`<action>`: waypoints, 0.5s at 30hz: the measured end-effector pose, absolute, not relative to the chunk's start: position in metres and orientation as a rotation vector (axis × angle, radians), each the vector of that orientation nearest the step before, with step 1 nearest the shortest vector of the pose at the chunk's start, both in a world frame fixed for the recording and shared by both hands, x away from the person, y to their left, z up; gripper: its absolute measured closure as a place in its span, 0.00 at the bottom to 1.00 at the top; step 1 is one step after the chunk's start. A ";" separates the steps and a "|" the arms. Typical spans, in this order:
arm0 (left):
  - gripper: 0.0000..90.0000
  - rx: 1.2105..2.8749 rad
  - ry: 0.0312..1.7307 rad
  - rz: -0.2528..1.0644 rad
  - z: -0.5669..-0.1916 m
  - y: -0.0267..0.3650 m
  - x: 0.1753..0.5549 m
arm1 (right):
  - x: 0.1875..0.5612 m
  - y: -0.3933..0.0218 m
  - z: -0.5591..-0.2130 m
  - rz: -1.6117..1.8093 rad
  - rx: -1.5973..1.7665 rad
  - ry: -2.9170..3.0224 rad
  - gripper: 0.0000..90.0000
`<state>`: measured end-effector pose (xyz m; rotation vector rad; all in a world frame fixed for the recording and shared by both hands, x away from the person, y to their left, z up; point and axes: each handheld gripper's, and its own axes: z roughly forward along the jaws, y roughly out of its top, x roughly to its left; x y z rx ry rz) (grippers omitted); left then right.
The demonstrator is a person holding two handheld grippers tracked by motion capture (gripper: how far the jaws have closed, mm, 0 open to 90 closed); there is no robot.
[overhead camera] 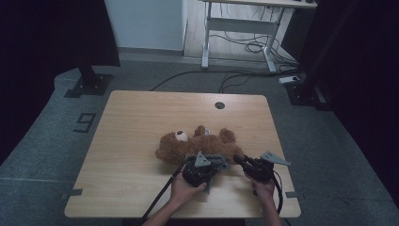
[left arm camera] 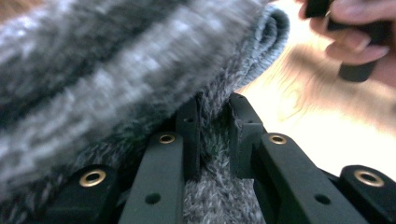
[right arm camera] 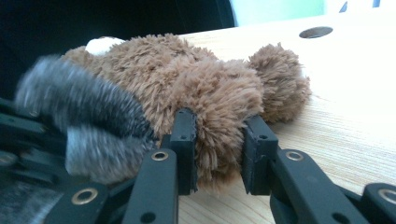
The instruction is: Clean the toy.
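A brown teddy bear (overhead camera: 197, 142) lies on its back in the middle of the wooden table (overhead camera: 136, 127). My right gripper (right arm camera: 219, 126) is shut on one plush limb of the bear (right arm camera: 219, 100), at the bear's right end in the high view. My left gripper (left arm camera: 214, 112) is shut on a grey knitted cloth (left arm camera: 116, 74), pinching a fold between its jaws. In the high view the left gripper (overhead camera: 214, 165) holds the knitted cloth (overhead camera: 222, 163) against the bear's near side, just left of the right gripper (overhead camera: 238, 159). The knitted cloth (right arm camera: 84, 112) lies over the bear's lower body.
A round cable hole (overhead camera: 219, 105) sits near the table's far edge. Beyond the table stand a white desk frame (overhead camera: 244, 26) and loose cables (overhead camera: 235, 75) on the floor. A black stand base (overhead camera: 88, 84) is at the far left.
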<state>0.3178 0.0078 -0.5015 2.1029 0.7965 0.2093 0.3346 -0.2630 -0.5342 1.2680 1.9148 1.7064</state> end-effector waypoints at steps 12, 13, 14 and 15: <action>0.85 1.911 0.779 0.378 -0.424 0.025 0.333 | 0.335 -0.264 -0.534 1.710 1.264 1.913 0.78; 0.85 1.905 0.792 0.371 -0.421 0.027 0.338 | 0.335 -0.264 -0.534 1.712 1.267 1.913 0.78; 0.85 1.904 0.804 0.369 -0.421 0.029 0.341 | 0.335 -0.264 -0.534 1.712 1.268 1.912 0.78; 0.85 1.903 0.826 0.366 -0.421 0.032 0.347 | 0.335 -0.264 -0.534 1.712 1.269 1.912 0.78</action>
